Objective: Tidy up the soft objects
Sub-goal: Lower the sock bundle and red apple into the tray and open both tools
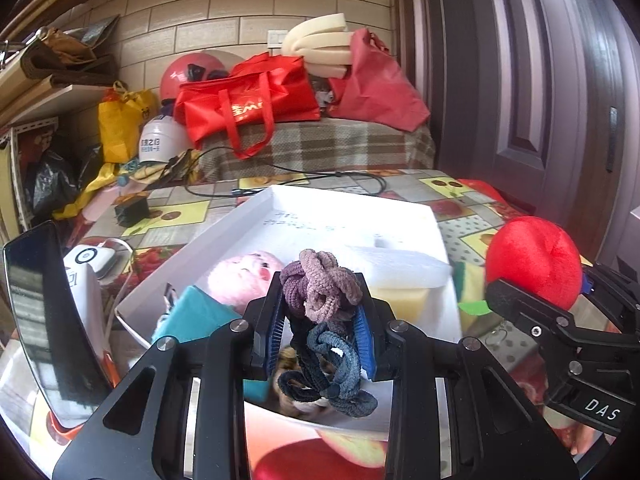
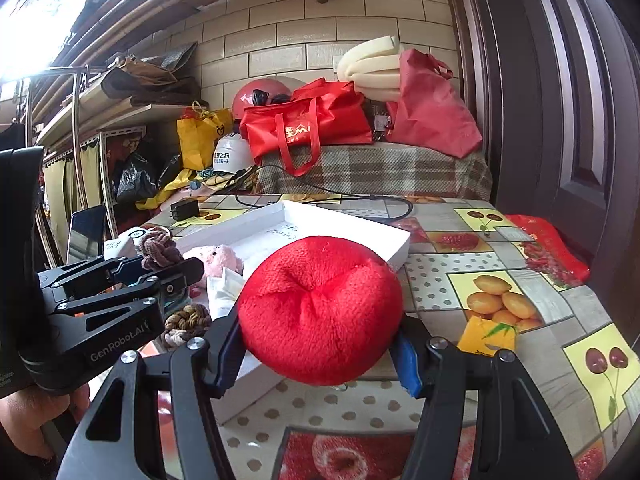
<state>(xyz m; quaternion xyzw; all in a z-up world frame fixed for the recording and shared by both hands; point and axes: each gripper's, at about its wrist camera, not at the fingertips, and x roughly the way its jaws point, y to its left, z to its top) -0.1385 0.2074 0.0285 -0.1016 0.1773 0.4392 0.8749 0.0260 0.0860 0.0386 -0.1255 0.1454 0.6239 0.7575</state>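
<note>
My left gripper (image 1: 320, 320) is shut on a bundle of hair ties (image 1: 320, 292), mauve, purple and grey-blue, and holds it above the near end of a white box (image 1: 352, 208). The box holds a pink plush toy (image 1: 240, 276), a teal cloth (image 1: 196, 316), a white foam pad (image 1: 400, 268) and a yellow sponge (image 1: 400, 300). My right gripper (image 2: 320, 344) is shut on a red plush apple (image 2: 320, 312), held above the table just right of the box (image 2: 360, 228). The right gripper with the apple (image 1: 532, 264) also shows in the left wrist view. The left gripper (image 2: 160, 272) shows in the right wrist view.
The table has a fruit-print cloth (image 2: 500, 280). A phone (image 1: 44, 320) and white device (image 1: 88, 264) stand left of the box. A black charger (image 1: 132, 210) and cable (image 1: 320, 178) lie behind it. Red bags (image 1: 248, 104), a helmet and foam sit on a checked bench behind. A door is on the right.
</note>
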